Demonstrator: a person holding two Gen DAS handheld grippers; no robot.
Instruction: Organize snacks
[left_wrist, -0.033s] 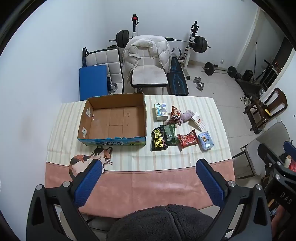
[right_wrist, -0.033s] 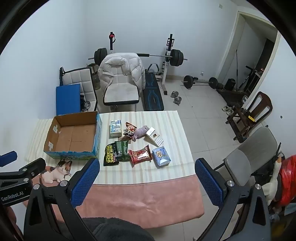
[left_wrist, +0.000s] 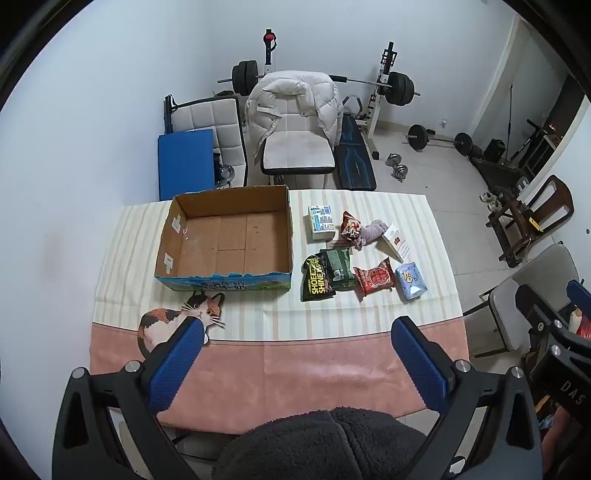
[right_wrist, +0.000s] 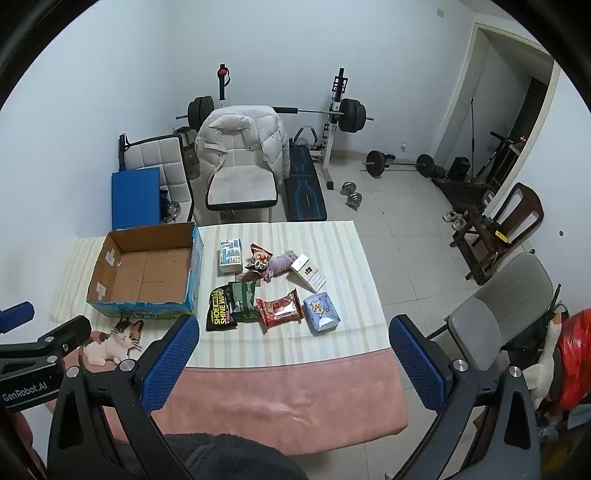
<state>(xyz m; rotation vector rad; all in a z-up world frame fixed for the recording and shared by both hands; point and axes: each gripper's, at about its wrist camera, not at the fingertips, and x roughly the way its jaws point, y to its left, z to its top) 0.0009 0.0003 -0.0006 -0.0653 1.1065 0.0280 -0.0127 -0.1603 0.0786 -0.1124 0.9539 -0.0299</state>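
Note:
An empty cardboard box (left_wrist: 229, 236) (right_wrist: 144, 271) stands on the left of the table. Right of it lie several snacks: a black packet (left_wrist: 316, 282) (right_wrist: 219, 309), a dark green packet (left_wrist: 340, 267) (right_wrist: 242, 299), a red packet (left_wrist: 375, 277) (right_wrist: 280, 308), a light blue pack (left_wrist: 410, 280) (right_wrist: 321, 312), a white-blue carton (left_wrist: 320, 222) (right_wrist: 230, 255), a small red-brown bag (left_wrist: 350, 229) (right_wrist: 258, 258), a mauve pouch (left_wrist: 371, 232) (right_wrist: 279, 262) and a white box (left_wrist: 397, 242) (right_wrist: 307, 275). My left gripper (left_wrist: 297, 332) and right gripper (right_wrist: 293, 330) hover high over the near edge, both open and empty.
The table carries a striped cloth (left_wrist: 258, 317) with a pink border and a cat picture (left_wrist: 177, 321). Behind it stand a chair with a white jacket (left_wrist: 295, 125), a blue mat (left_wrist: 184, 166) and a weight bench. A grey chair (right_wrist: 495, 314) stands at the right.

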